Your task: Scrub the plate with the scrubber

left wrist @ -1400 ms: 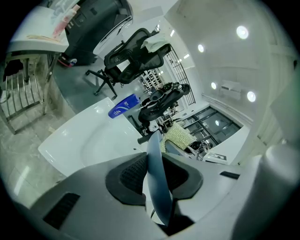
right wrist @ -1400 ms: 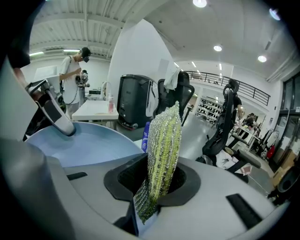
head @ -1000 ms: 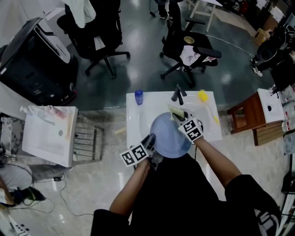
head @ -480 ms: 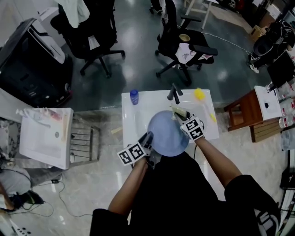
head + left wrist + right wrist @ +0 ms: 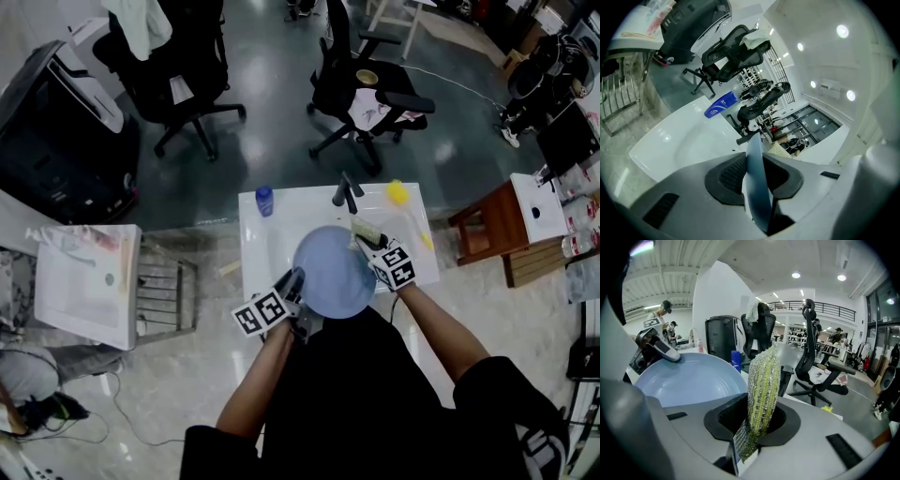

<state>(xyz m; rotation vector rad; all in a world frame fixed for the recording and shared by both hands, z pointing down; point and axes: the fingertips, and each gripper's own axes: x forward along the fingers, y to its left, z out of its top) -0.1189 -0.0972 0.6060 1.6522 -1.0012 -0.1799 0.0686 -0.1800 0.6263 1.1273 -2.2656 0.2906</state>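
Glossy plate (image 5: 330, 272); rough mesh scrubber (image 5: 763, 390)

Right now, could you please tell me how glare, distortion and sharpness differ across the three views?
Head view: sharp, with lamp glare on the glossy floor. Left gripper view: heavy fisheye bending, black corners, the plate edge-on and slightly soft. Right gripper view: same bending, the scrubber crisp, its mesh glinting.
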